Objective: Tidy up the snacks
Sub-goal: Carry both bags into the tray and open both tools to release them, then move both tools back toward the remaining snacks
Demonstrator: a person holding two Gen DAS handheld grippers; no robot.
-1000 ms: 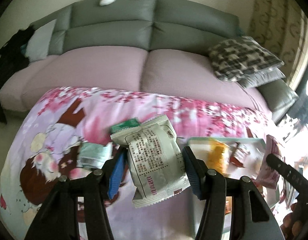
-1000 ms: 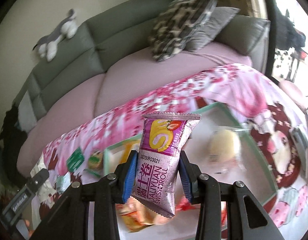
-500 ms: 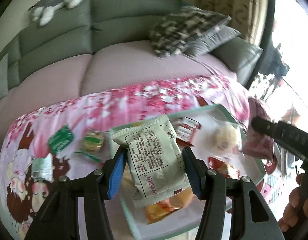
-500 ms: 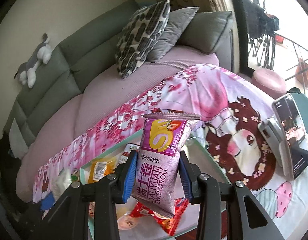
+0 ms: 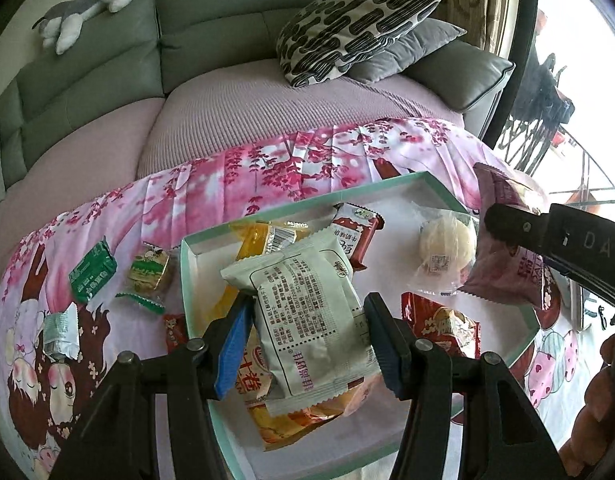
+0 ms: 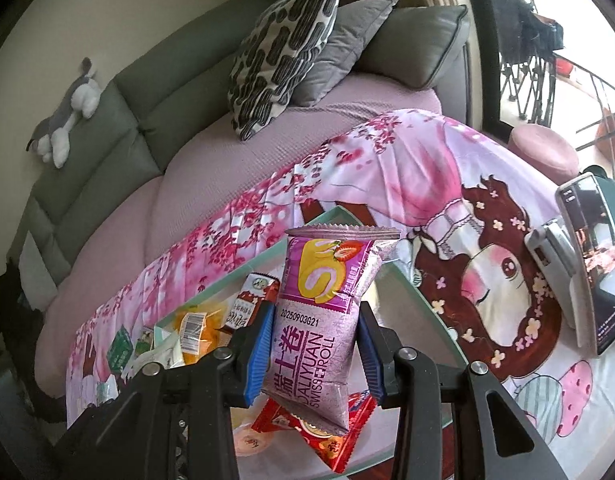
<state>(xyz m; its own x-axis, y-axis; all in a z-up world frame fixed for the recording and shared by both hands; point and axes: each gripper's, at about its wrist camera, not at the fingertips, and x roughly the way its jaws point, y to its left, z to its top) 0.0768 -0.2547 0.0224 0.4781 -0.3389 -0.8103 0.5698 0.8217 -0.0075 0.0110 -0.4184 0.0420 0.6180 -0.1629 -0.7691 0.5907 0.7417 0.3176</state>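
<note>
Crowded tray (image 5: 435, 188), bare far corner

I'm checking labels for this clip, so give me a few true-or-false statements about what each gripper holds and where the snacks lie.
1. The left gripper holds a white packet. True.
2. The right gripper is empty. False: its jaws clamp a purple Swiss roll packet.
3. The tray is still empty. False: a round bun, a red packet and other snacks lie in it.
4. A green packet lies on the cloth outside the tray. True.
5. A phone stands on the cloth right of the tray. True.
</note>
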